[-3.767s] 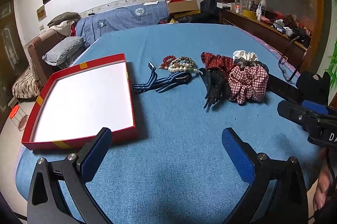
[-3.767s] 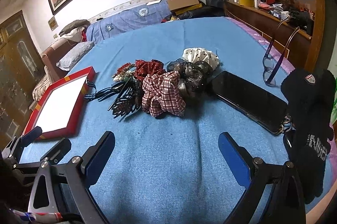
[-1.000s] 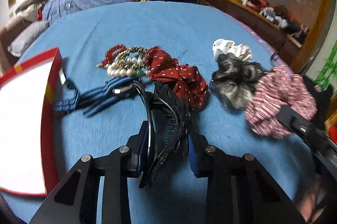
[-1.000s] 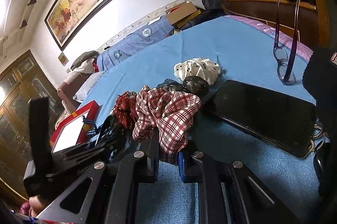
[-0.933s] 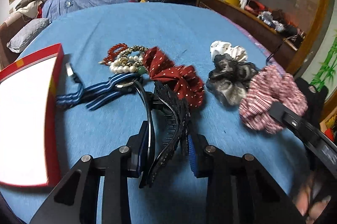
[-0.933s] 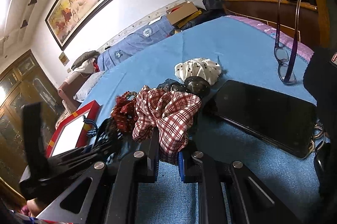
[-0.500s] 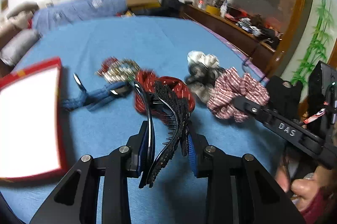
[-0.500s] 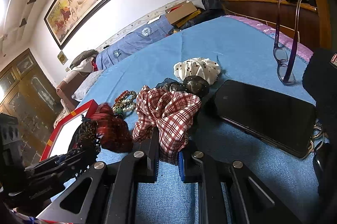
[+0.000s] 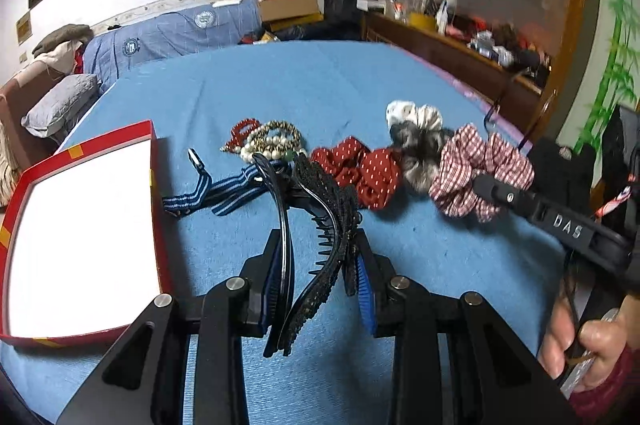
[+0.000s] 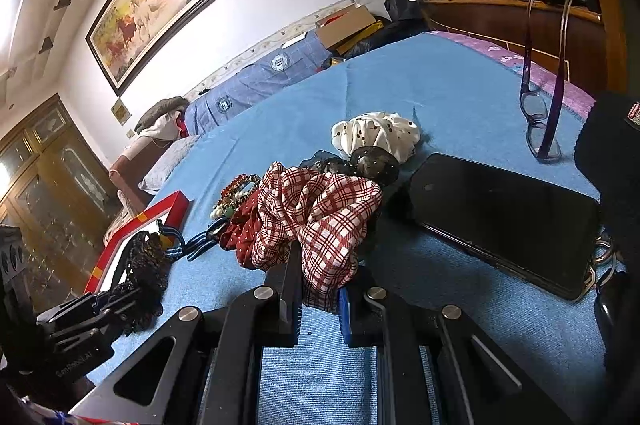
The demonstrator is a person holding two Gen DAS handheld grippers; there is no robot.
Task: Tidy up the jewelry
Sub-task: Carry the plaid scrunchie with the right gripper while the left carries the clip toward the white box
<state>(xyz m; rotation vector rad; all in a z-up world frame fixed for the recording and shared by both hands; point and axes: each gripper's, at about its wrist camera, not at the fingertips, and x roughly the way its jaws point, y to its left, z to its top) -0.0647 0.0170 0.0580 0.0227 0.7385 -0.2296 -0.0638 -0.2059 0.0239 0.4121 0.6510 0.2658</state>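
The left gripper (image 9: 320,265) has its fingers closed on a black hair claw (image 9: 316,237), a curved toothed plastic clip with a beaded, lacy face that stands up between the blue pads, clear of the bed (image 9: 280,85). The right gripper (image 10: 318,301) has its fingers nearly together, pinching the lower fold of a red-and-white plaid scrunchie (image 10: 320,213) of soft gathered cloth, which sits on the blue bed cover. Just beyond the claw lie a striped blue strap with a metal clasp (image 9: 216,191) and a red polka-dot scrunchie (image 9: 360,169), with a cluster of pearl, gold and red bead bracelets (image 9: 268,141) behind them. A grey-black scrunchie (image 9: 420,153) and a white dotted scrunchie (image 10: 376,133) sit touching behind the plaid one. A shallow red box with a white floor (image 9: 154,185) lies toward the left edge of the bed, well apart from the pile. To the right of the plaid scrunchie a black phone (image 10: 504,217) lies flat, a pair of purple-framed glasses (image 10: 540,121) stands near the bed's right edge, and a black knit item (image 10: 616,165) lies at the right, just past the phone. A hand (image 9: 584,337) grips the right gripper's handle.
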